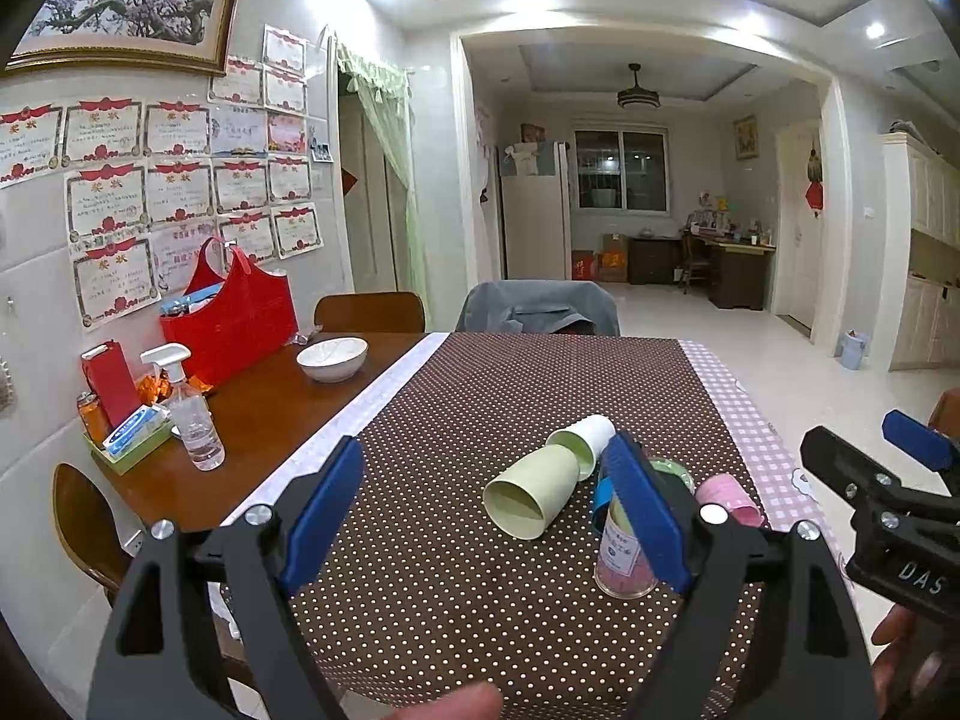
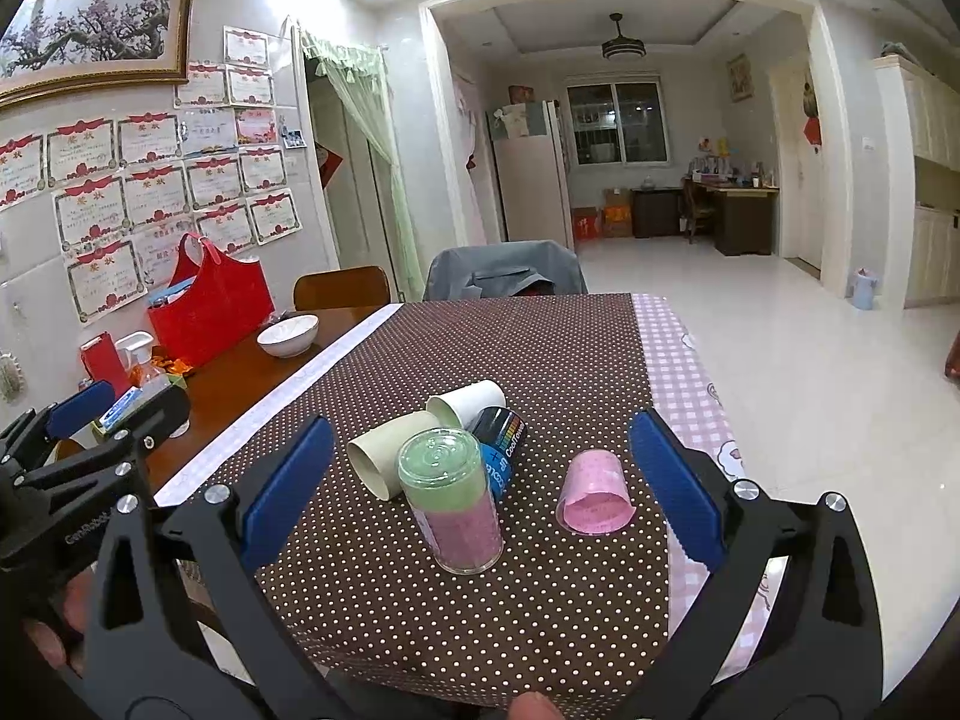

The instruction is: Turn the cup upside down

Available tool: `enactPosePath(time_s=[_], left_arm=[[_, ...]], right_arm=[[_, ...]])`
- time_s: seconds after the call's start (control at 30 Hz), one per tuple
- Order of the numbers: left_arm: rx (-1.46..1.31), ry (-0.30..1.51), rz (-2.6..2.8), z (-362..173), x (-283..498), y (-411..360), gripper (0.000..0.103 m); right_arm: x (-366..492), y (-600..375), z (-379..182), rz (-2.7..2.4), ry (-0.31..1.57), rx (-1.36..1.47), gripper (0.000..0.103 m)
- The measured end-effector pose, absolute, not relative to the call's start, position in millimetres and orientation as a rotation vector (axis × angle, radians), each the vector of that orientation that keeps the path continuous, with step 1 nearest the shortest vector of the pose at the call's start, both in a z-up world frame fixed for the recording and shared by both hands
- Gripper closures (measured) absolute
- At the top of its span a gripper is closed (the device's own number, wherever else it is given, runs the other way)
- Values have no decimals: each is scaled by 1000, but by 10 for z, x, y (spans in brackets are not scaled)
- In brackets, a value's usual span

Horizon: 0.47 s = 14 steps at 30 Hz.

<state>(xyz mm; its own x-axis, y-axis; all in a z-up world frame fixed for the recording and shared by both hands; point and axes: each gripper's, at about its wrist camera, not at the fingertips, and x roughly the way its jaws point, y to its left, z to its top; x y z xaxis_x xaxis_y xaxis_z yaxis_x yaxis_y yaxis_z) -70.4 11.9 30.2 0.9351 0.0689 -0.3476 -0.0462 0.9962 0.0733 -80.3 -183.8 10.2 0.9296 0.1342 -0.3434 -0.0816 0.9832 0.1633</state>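
Observation:
Several cups sit on the brown dotted cloth (image 2: 480, 600). A pale green cup (image 1: 534, 495) (image 2: 390, 456) lies on its side, mouth toward me. Behind it a white cup (image 1: 585, 441) (image 2: 468, 405) also lies on its side. A pink cup (image 2: 594, 498) (image 1: 729, 498) lies tipped over at the right. A clear tumbler (image 2: 453, 504) (image 1: 624, 558), green above and pink below, stands with its ringed end up. My left gripper (image 1: 486, 468) is open and empty; its right finger hides part of the tumbler. My right gripper (image 2: 483, 438) is open, short of the tumbler and pink cup.
A black and blue can (image 2: 501, 450) lies behind the tumbler. On the bare wood at the left are a white bowl (image 1: 332, 358), a red bag (image 1: 234, 318) and a spray bottle (image 1: 192, 414). Pink checked cloth (image 2: 678, 372) covers the table's right edge. Chairs stand at the far end.

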Motion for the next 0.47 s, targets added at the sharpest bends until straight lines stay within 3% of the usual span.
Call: enactPosePath(time_s=[0.47], left_arm=[[48,371,61,272,-666,155,21]], right_arm=[[-778,-1845,81,117,370,152,6]])
